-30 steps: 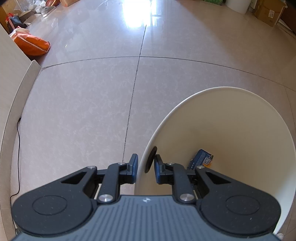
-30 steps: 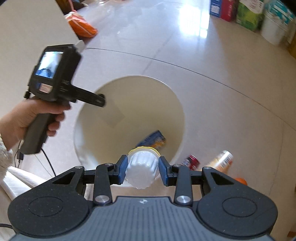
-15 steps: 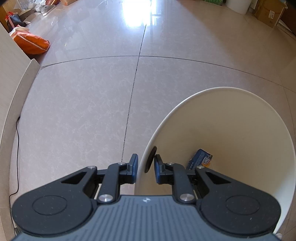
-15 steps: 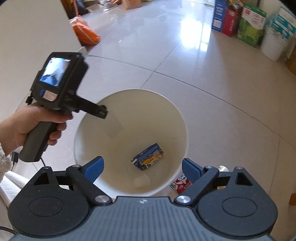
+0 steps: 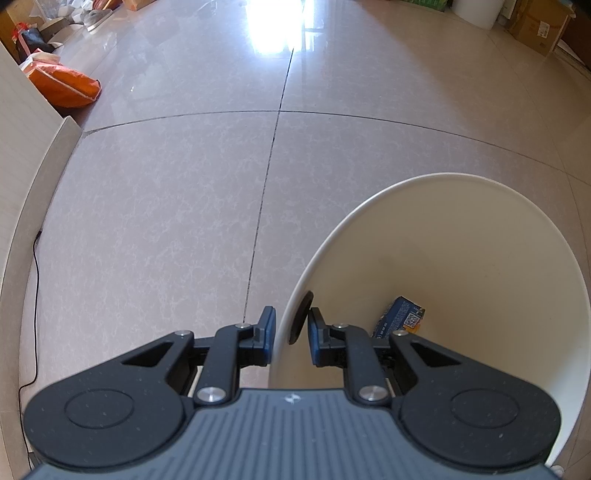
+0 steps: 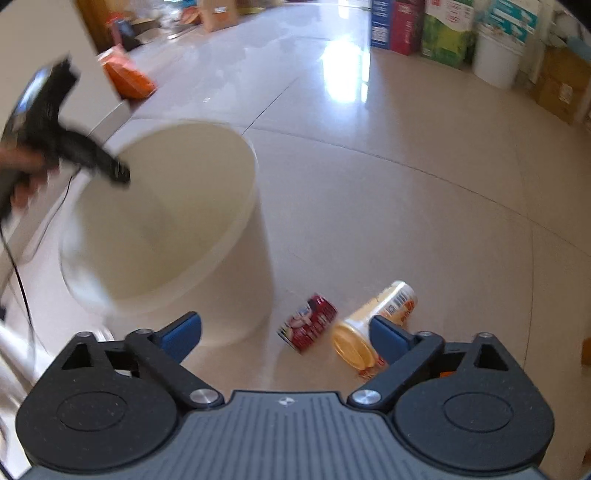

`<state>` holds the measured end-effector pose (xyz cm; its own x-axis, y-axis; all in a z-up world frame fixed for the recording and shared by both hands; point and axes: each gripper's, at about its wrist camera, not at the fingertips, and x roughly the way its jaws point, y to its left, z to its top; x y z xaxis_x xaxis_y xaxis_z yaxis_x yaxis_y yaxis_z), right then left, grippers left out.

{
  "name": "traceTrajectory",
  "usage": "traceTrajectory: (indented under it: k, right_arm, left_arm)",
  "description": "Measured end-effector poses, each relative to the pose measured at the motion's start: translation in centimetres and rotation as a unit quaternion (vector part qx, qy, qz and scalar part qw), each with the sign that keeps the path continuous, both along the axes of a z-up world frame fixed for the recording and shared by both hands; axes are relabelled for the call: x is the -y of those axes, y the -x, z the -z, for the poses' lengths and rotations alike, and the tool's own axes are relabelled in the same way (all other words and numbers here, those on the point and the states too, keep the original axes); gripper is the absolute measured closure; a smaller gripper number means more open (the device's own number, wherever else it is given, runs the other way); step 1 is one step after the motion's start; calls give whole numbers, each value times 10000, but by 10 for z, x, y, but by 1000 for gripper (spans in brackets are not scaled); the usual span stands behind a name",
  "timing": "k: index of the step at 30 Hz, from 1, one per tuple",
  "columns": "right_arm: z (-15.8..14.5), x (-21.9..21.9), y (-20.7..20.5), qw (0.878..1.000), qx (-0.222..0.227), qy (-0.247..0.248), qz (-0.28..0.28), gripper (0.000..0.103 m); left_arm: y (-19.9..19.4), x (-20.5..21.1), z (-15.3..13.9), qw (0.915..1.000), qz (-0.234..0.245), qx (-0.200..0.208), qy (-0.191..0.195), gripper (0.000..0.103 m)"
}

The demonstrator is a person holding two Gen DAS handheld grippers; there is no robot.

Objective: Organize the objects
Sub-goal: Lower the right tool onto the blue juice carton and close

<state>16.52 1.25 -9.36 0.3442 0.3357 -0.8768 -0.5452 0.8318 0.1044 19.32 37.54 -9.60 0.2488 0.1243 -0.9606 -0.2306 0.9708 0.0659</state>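
Right wrist view: the right gripper [image 6: 285, 332] hangs over the tiled floor [image 6: 406, 206] with its blue-padded jaws opening wide and nothing gripped between them — a red can [image 6: 308, 323] lies on its side in the gap ahead, apart from both pads, and a yellow-lidded bottle [image 6: 373, 326] lies just beside it, its lid end toward the camera and partly behind the right-hand pad. Both rest on the floor just outside the cream bucket [image 6: 229, 258], which stands to their left, motion-blurred. At the far left a hand [image 6: 18, 173] holds the left gripper [image 6: 120, 173] at the bucket's rim. Left wrist view: the left gripper's jaws are clamped on the bucket wall, one pad outside and one inside, beside a dark round fitting [image 5: 301, 317] on the inner wall. Down in the bucket [image 5: 480, 236] lies a blue carton [image 5: 400, 318], partly hidden behind the gripper. An orange bag [image 5: 62, 86] sits by the wall at far left, and boxes [image 6: 417, 26] line the far side of the room.
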Motion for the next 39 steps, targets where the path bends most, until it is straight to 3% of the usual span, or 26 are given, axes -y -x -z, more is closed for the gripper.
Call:
traceTrajectory:
  k: [3, 5, 12, 20, 26, 31, 35, 39]
  right_arm:
    - [36, 20, 8, 9981, -56, 614, -91, 0]
    - [60, 40, 8, 9956, -471, 808, -29, 0]
    - [148, 98, 8, 9818, -1557, 919, 587, 0]
    - [238, 119, 26, 9711, -1871, 1251, 788, 0]
    - [261, 117, 33, 9632, -2177, 1333, 844, 0]
    - [261, 97, 45, 9587, -2588, 931, 727, 0]
    - [260, 70, 55, 9672, -2251, 1101, 414, 0]
    - [267, 62, 59, 9711, -1927, 1255, 631, 0]
  left_arm:
    - [0, 1, 0, 10000, -5, -1, -13, 86]
    - [0, 1, 1, 10000, -10, -5, -14, 86]
    - [-1, -2, 0, 10000, -69, -13, 51, 86]
    - [-1, 2, 2, 10000, -8, -22, -50, 86]
    - [-1, 5, 2, 9999, 7, -22, -99, 86]
    - [0, 6, 2, 10000, -15, -13, -78, 86]
    - [0, 7, 2, 10000, -2, -19, -95, 86]
    - [-1, 6, 2, 10000, -20, -14, -80, 86]
